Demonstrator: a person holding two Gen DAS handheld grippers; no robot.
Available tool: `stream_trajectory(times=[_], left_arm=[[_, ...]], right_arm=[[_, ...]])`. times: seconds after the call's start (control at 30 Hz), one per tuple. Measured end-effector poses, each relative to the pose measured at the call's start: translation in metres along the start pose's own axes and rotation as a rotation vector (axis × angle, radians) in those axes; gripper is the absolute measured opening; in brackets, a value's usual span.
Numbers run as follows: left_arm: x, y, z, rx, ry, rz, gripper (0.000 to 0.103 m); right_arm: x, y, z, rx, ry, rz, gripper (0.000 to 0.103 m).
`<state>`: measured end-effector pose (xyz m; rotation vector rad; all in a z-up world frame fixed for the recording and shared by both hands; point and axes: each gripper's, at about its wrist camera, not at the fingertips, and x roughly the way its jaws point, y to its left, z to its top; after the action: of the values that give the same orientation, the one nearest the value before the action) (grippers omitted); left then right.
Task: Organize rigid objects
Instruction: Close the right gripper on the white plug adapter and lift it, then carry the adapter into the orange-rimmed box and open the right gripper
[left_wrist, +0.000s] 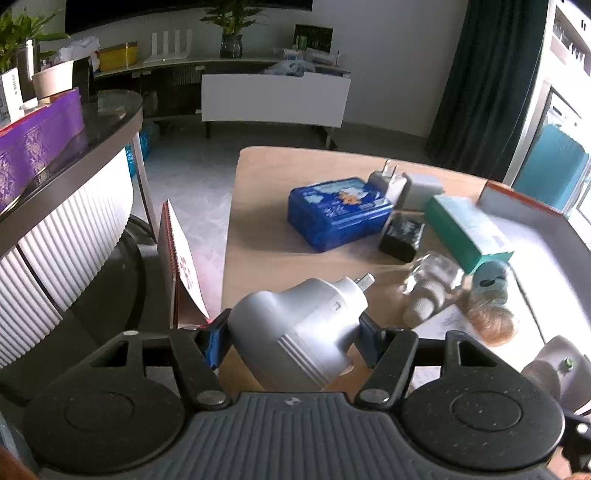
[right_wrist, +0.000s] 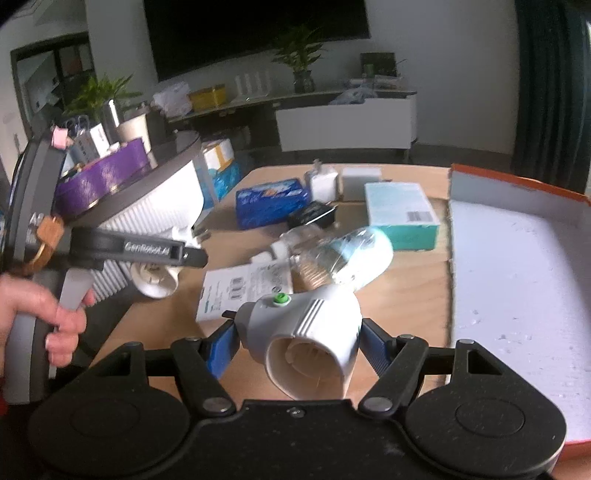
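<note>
Right now both grippers are clamping plug-in units: left gripper w/ jaws pressing on a silver plug-in device, prongs pointing fwd; right gripper w/ jaws squeezing a white plug-in device. Beyond the jaws, clear bottles, black adapter, blue tin, teal box are lying on the wooden table; white tray is sitting right.

White walls, dark curtain, grey floor, low sideboard.

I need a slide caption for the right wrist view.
Right gripper clamps a white plug-in device above the wooden table.
</note>
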<state>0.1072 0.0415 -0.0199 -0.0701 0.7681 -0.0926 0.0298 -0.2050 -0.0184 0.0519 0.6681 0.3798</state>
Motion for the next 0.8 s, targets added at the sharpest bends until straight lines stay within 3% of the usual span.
stream_trajectory(times=[0.43,0.8], left_arm=[[-0.045,-0.04,-0.003,-0.031,-0.063,-0.055,0.067],[-0.048,-0.104,0.004,-0.007,-0.063,-0.143,0.067]], right_arm=[[-0.046,-0.04,0.022,0.06,-0.112,-0.098,0.084],[-0.08,-0.092,0.028,0.127,-0.17,-0.206,0.084]])
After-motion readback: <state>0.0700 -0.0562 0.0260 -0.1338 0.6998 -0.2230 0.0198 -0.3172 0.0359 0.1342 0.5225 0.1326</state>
